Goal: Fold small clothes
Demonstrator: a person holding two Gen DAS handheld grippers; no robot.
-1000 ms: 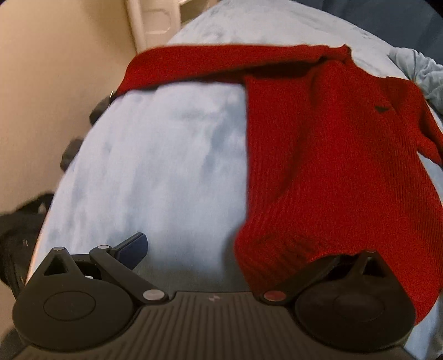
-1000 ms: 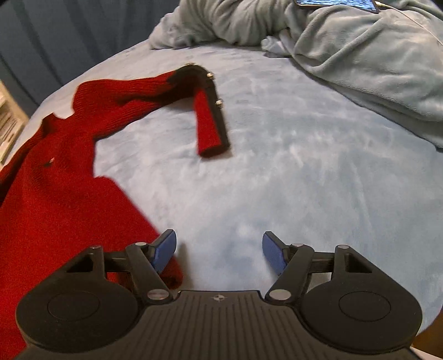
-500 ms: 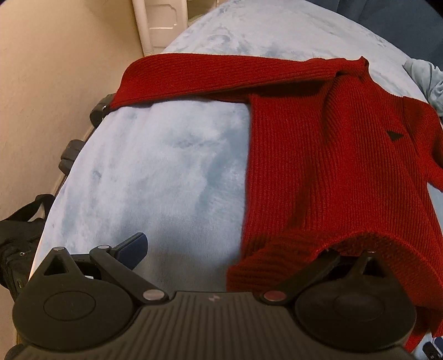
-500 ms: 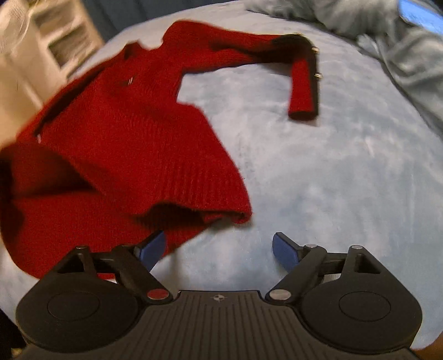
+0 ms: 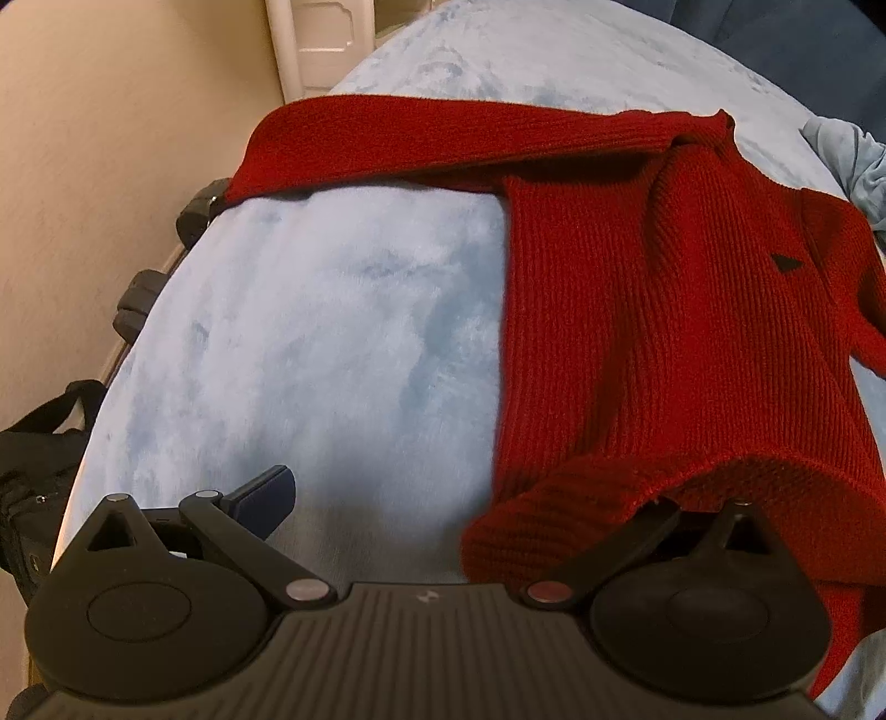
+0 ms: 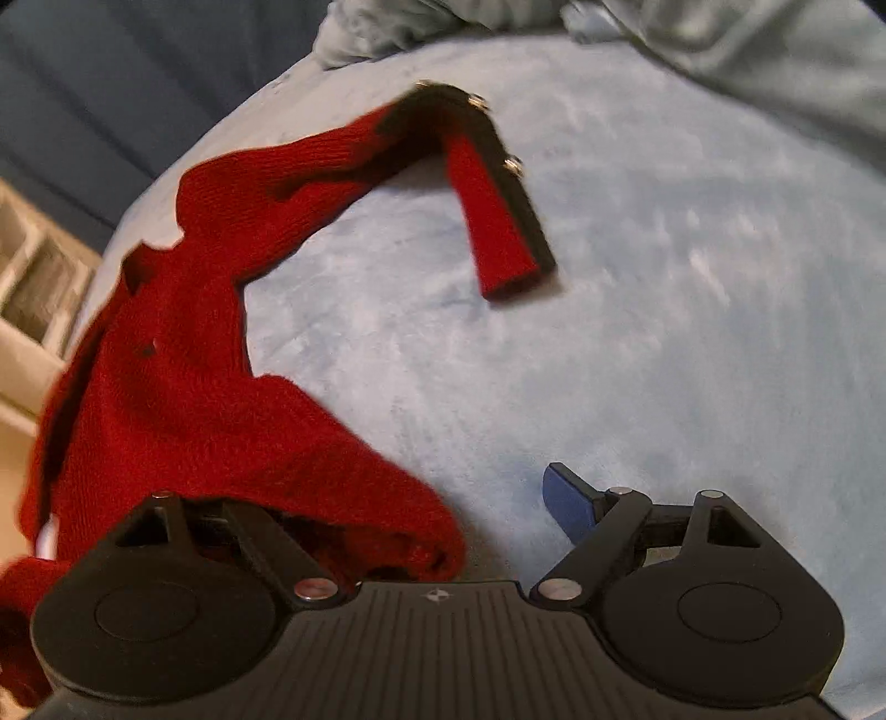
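A red knit sweater point(image 5: 664, 332) lies spread on a pale blue fleece blanket point(image 5: 332, 332). One sleeve point(image 5: 443, 138) stretches toward the bed's edge. The other sleeve point(image 6: 498, 221) bends over, showing a black lining with metal snaps. My left gripper point(image 5: 448, 493) stands open at the hem. Its left finger point(image 5: 266, 487) is bare over the blanket, and the lifted hem point(image 5: 581, 509) hides its right finger. My right gripper point(image 6: 415, 498) is open at the hem's other corner. The sweater point(image 6: 194, 415) covers its left finger, while its right finger point(image 6: 565, 498) is clear.
A crumpled grey-blue blanket point(image 6: 747, 66) is heaped at the far side of the bed. A beige wall and white furniture point(image 5: 321, 44) stand beyond the bed's edge. A black bag point(image 5: 33, 459) sits beside the bed. White shelves point(image 6: 33, 277) show at the left.
My right gripper swung left to the sweater's hem, which now lies over its left finger; earlier both fingers were bare. The hem at my left gripper has lifted and bunched.
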